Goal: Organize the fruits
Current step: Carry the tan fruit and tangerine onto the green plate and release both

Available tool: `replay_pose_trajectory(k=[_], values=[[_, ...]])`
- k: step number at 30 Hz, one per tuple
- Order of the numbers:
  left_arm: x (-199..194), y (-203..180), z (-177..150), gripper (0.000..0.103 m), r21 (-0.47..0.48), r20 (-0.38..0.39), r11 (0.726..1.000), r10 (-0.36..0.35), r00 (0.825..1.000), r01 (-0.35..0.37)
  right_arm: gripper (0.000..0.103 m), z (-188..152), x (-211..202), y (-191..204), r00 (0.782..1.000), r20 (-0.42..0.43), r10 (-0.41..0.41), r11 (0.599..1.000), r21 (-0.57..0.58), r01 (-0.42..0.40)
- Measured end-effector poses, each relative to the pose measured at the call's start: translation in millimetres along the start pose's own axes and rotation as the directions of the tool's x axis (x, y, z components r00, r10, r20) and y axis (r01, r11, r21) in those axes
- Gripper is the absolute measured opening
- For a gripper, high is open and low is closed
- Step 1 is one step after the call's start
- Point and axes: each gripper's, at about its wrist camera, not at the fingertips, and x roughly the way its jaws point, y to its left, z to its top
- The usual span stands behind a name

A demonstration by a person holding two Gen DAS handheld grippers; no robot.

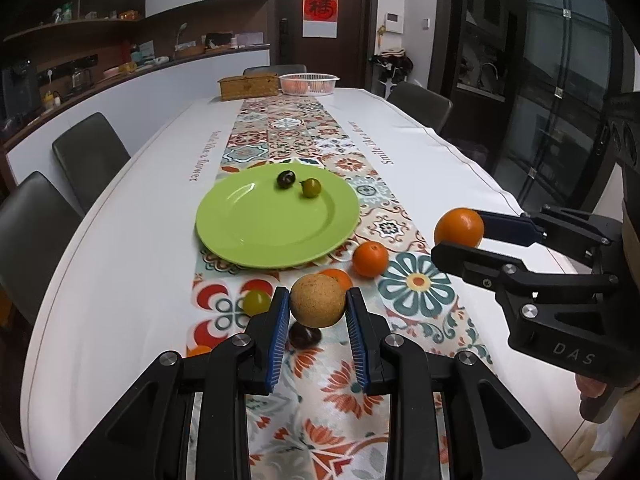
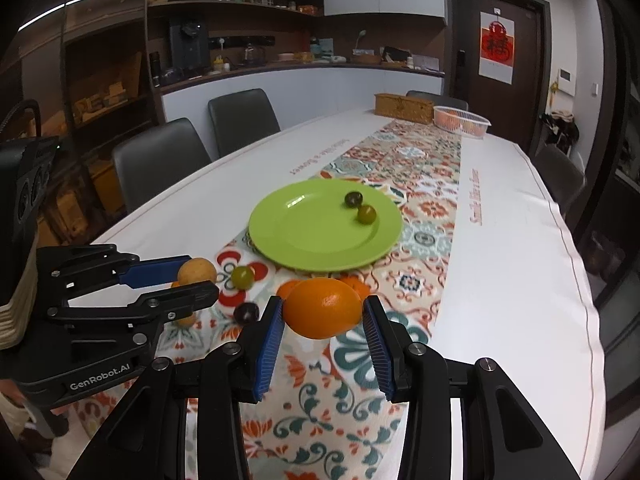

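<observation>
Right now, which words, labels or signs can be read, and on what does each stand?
"Smile like a flower": tablecloth, both sides.
"DAS": right tool.
"GenRobot.AI": left tool.
One red Chinese character: door poster.
Shelf labels: too small to read.

A second orange (image 1: 338, 278) on the runner shows only as a sliver behind the tan fruit (image 1: 318, 300) in the left wrist view, and in the right wrist view two oranges are mostly masked by the held orange (image 2: 323, 308). A dark fruit (image 1: 305, 336) lies partly under the tan fruit. What fills the far white basket (image 1: 308, 82) is too small to name; only an orange tint shows through its mesh. The items on the left counter (image 2: 300, 65) and shelves are too small to identify. The right table edge (image 2: 576, 264) is blurred.
</observation>
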Motion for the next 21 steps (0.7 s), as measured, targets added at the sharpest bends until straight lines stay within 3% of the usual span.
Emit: replay_pose_trajectory(k=[10, 21], values=[[19, 26, 24, 0.029, -0.001, -0.013, 1.0, 0.025, 1.0, -0.025, 0.042, 31, 28, 1, 1.0, -0.001, -0.002, 1.0, -0.021, 0.002], [62, 52, 43, 0.029, -0.035, -0.062, 0.999, 0.006, 0.998, -0.008, 0.042, 55, 79, -9, 0.998, -0.055, 0.015, 1.0, -0.018, -0.016]])
